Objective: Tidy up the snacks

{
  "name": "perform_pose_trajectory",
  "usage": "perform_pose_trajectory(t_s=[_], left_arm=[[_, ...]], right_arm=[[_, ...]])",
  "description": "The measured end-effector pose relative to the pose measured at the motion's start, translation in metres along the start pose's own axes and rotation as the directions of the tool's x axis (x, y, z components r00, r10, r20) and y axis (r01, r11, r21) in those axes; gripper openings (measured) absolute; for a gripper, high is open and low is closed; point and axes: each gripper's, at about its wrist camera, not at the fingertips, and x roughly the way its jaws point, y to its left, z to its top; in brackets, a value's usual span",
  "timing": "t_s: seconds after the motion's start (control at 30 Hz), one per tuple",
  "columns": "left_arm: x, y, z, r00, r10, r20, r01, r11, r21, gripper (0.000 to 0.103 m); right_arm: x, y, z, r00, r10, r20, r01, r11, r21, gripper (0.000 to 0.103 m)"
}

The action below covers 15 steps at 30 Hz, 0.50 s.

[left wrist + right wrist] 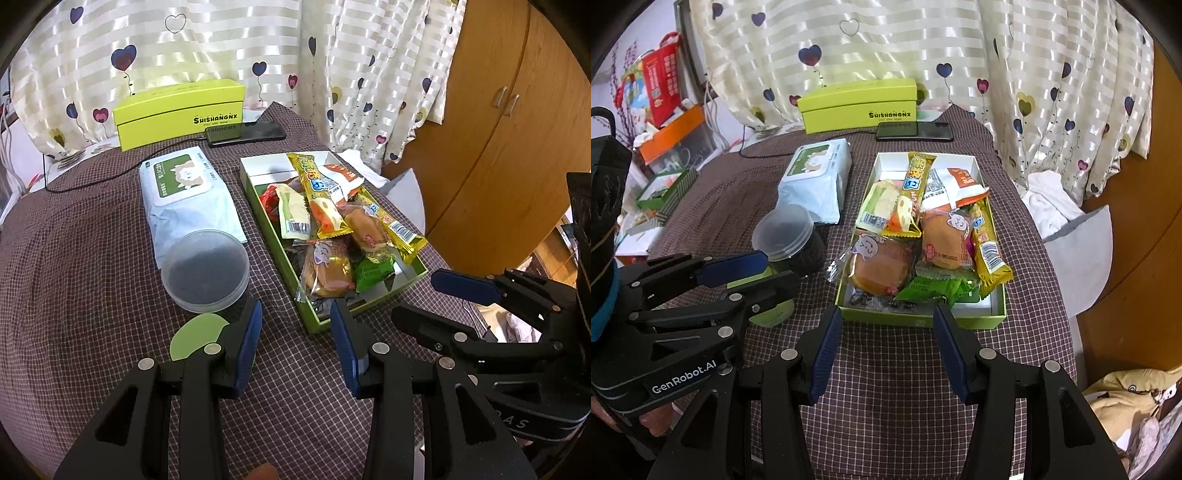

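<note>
Both grippers, left (297, 334) and right (884, 341), hover with fingers spread and empty before a snack-filled green box (995, 314) on the checked table (886, 369).

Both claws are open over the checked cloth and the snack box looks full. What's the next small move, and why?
Probably ease the right claw forward and down onto the nearest bun pack. Its jaws stand open and empty just short of the green box, and that pack lies on top at the near edge, so it looks easiest to lift first. The left claw is also empty, beside the lidded cup.
</note>
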Motion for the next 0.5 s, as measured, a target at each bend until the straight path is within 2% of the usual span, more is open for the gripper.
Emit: perform_pose_trajectory(t_s=[0.5], left_arm=[[0.0000, 0.0005, -0.0010, 1.000, 0.001, -0.002, -0.001, 1.000, 0.000, 0.040]], right_arm=[[0.0014, 0.0015, -0.0027, 1.000, 0.002, -0.008, -0.002, 1.000, -0.002, 0.051]])
